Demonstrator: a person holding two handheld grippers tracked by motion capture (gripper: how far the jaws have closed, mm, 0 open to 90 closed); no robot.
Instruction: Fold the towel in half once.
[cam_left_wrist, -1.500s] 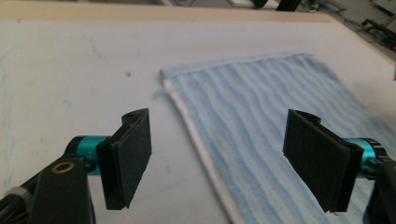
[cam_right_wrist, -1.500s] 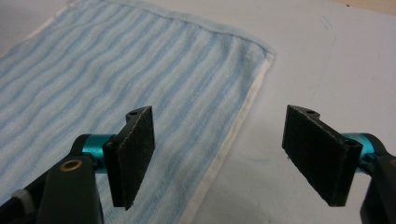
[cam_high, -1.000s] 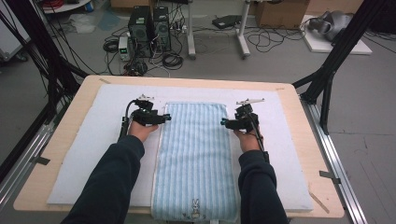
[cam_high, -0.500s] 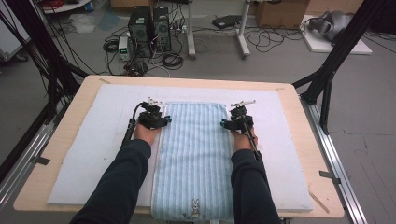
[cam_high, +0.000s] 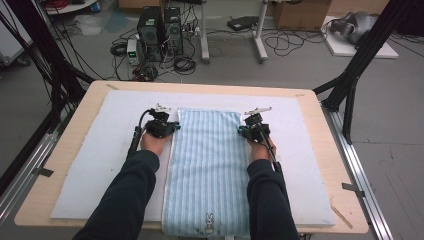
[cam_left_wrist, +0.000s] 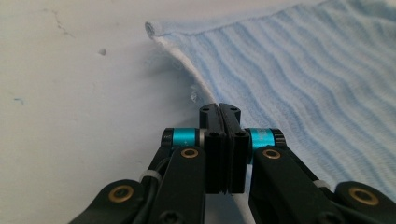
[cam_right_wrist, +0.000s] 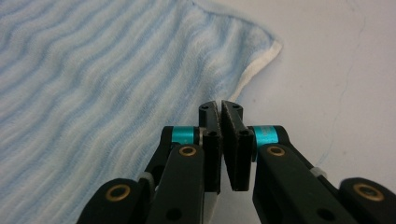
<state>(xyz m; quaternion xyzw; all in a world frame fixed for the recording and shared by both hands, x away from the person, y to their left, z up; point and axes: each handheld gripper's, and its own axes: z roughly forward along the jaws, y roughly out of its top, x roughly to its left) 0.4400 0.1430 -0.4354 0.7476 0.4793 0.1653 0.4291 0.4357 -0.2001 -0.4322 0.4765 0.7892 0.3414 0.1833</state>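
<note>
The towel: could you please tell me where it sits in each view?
High view: towel, centre, running from mid-table to the near edge.
Left gripper view: upper right.
Right gripper view: left and upper centre.
Shared landmark: its pale-blue wavy stripes.

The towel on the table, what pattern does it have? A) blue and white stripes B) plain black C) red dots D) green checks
A: the towel shows pale blue and white stripes running along its length in the high view, and the same stripes show in both gripper views.
</note>
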